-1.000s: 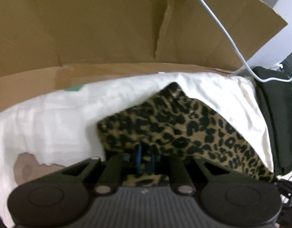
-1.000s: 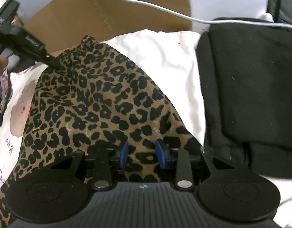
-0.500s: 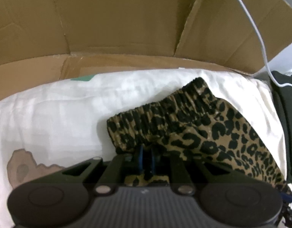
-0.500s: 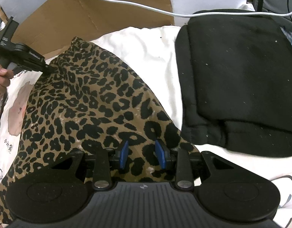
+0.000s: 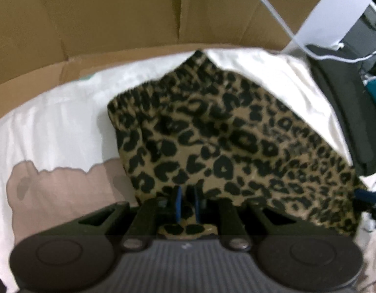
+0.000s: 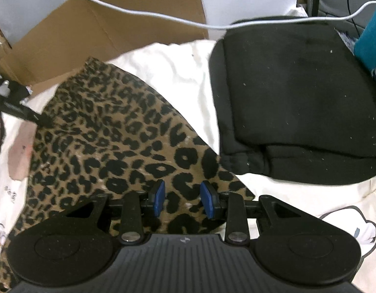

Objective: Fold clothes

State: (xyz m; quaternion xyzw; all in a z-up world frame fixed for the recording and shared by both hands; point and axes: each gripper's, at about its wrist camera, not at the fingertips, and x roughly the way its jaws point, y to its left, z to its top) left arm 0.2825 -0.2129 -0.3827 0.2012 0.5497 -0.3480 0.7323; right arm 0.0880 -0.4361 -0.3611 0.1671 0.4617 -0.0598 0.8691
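Observation:
A leopard-print garment (image 5: 224, 141) lies spread on a white printed sheet (image 5: 53, 127), its gathered elastic waistband toward the cardboard. My left gripper (image 5: 186, 205) is shut on the garment's near edge, with cloth pinched between the blue pads. The right wrist view shows the same garment (image 6: 109, 141), with the left gripper's fingertips (image 6: 38, 119) holding its left edge. My right gripper (image 6: 183, 199) stands open low over the garment's lower right corner. Its blue pads (image 6: 159, 197) are apart, with flat cloth showing between them.
A folded black garment (image 6: 297, 97) lies to the right on the sheet. Brown cardboard (image 6: 102, 31) stands along the back, and a white cable (image 6: 163, 17) runs across it. A teal object (image 6: 368, 41) sits at the far right edge.
The left gripper, still shut on the cloth, has drawn the garment's edge outward so it lies flatter and wider. The right gripper stayed open and shifted slightly over the lower corner.

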